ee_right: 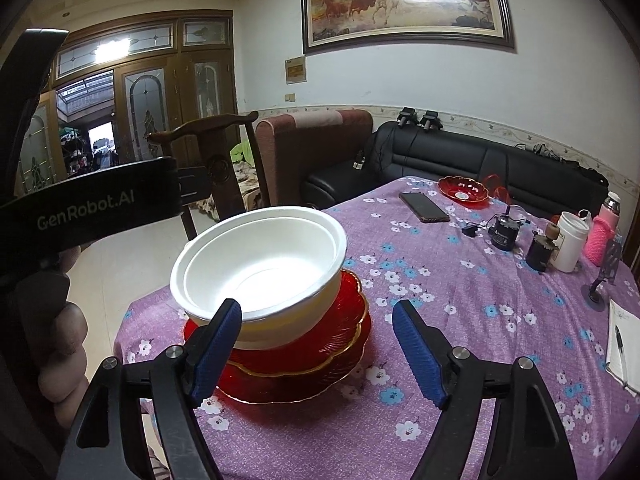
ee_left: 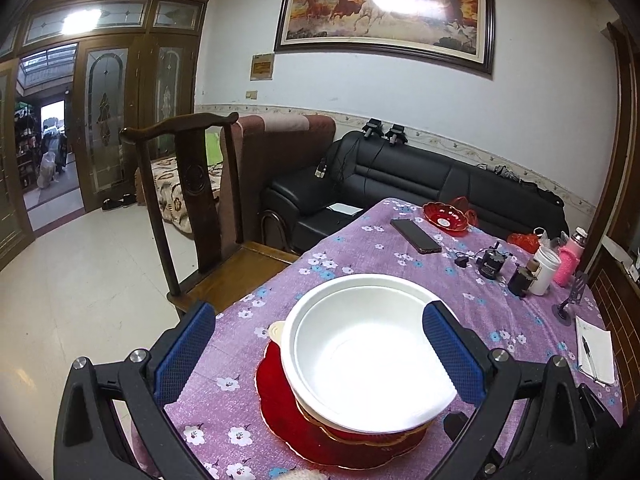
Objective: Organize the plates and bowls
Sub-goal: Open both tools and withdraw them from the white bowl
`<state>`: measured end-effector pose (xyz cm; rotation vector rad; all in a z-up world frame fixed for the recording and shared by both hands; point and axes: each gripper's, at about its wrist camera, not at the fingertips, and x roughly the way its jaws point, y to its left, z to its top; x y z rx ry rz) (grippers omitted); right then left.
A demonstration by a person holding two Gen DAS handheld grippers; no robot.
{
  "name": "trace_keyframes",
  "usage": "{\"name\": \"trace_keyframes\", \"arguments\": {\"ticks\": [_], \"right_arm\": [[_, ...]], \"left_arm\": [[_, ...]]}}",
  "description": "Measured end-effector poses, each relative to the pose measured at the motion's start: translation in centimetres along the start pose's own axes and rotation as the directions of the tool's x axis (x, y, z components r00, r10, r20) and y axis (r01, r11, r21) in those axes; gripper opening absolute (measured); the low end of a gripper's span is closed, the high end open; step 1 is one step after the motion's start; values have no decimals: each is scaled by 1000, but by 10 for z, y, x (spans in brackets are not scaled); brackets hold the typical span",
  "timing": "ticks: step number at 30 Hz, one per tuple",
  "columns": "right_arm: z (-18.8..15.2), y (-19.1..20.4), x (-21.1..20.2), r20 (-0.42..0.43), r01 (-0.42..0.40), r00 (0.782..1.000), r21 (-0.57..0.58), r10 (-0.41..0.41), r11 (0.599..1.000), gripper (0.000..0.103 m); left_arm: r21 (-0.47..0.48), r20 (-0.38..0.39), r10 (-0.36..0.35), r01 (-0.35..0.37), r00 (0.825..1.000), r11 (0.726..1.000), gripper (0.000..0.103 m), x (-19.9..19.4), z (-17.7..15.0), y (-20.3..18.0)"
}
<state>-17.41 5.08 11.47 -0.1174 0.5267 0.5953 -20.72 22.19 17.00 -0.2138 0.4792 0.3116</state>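
Observation:
A white bowl (ee_left: 368, 356) (ee_right: 260, 268) sits on top of a stack: a cream dish under it, then red glass plates with gold rims (ee_left: 304, 436) (ee_right: 320, 356), at the near left corner of the table. My left gripper (ee_left: 320, 344) is open, its fingers standing on either side of the bowl just above it, holding nothing. My right gripper (ee_right: 318, 340) is open and empty, just right of and in front of the stack. A small red glass bowl (ee_left: 445, 213) (ee_right: 463, 189) stands at the table's far side.
The table wears a purple flowered cloth (ee_right: 460, 320). On it lie a black phone (ee_left: 416, 235), a black jar, a white cup (ee_right: 572, 240), a pink bottle, a small stand and a notepad with a pen (ee_left: 596, 352). A wooden chair (ee_left: 192, 184) stands to the left, a black sofa behind.

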Motion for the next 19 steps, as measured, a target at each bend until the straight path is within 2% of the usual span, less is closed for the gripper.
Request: {"name": "trace_keyframes", "arguments": {"ticks": [15,19], "right_arm": [[0,14,12,-21,-29,999,-34,28,999,82],[-1,7,11,-23,-31,999,-9,31,999,82]], "left_arm": [[2,-10,29,-29,1000,1000,103,8,-2,6],[14,-8,27,-27,1000,1000,103,4,-1,3]]}}
